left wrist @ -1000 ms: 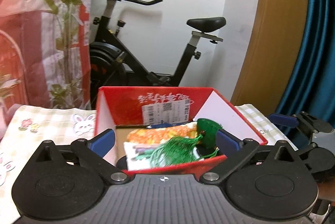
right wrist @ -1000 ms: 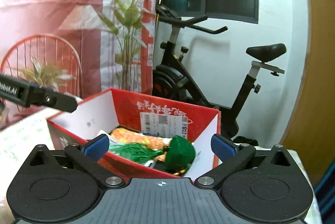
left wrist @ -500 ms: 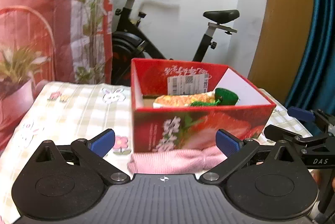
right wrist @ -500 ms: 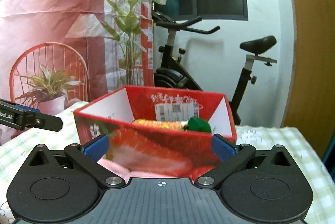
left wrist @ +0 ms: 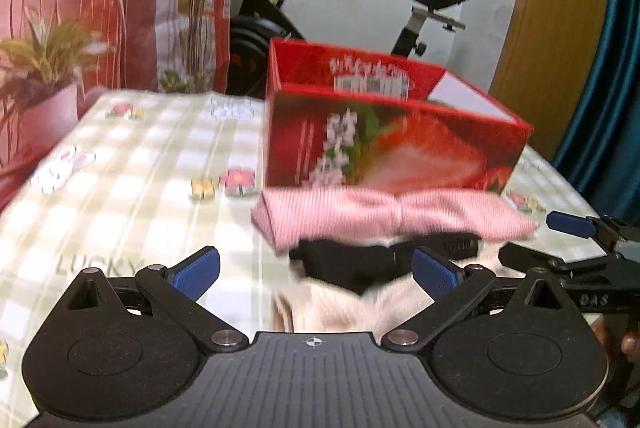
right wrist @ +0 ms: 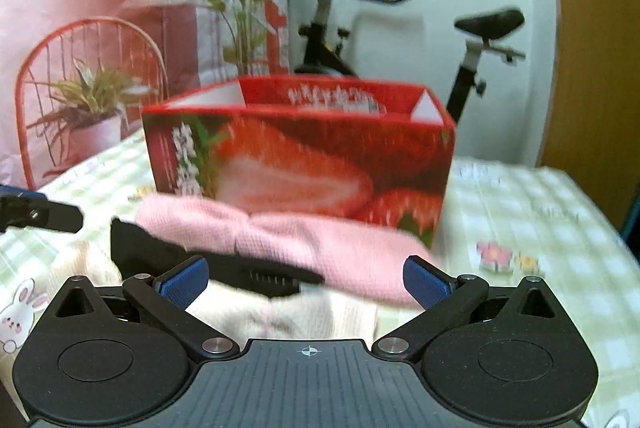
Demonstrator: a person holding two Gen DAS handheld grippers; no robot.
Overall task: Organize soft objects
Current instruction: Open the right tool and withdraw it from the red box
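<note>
A red strawberry-print box (left wrist: 392, 143) (right wrist: 304, 155) stands on the checked tablecloth; its contents are hidden from this low angle. In front of it lie a pink knitted band (left wrist: 392, 216) (right wrist: 280, 240), a black cloth piece (left wrist: 360, 260) (right wrist: 192, 260) and a cream fuzzy item (left wrist: 340, 308) (right wrist: 272, 312). My left gripper (left wrist: 316, 272) is open, its blue pads astride the black and cream pieces without touching. My right gripper (right wrist: 306, 278) is also open above the same pile. The right gripper's fingers (left wrist: 568, 228) show at the left view's right edge.
A potted plant (right wrist: 92, 111) stands at the table's far left by a pink printed backdrop. An exercise bike (left wrist: 320, 7) is behind the table near a white wall, with a wooden panel and blue curtain (left wrist: 616, 67) to the right. Tablecloth (left wrist: 120, 187) lies bare left of the box.
Both grippers have pulled back and dropped from over the box to table height. The box interior went out of sight, and the pink, black and cream soft items came into view.
</note>
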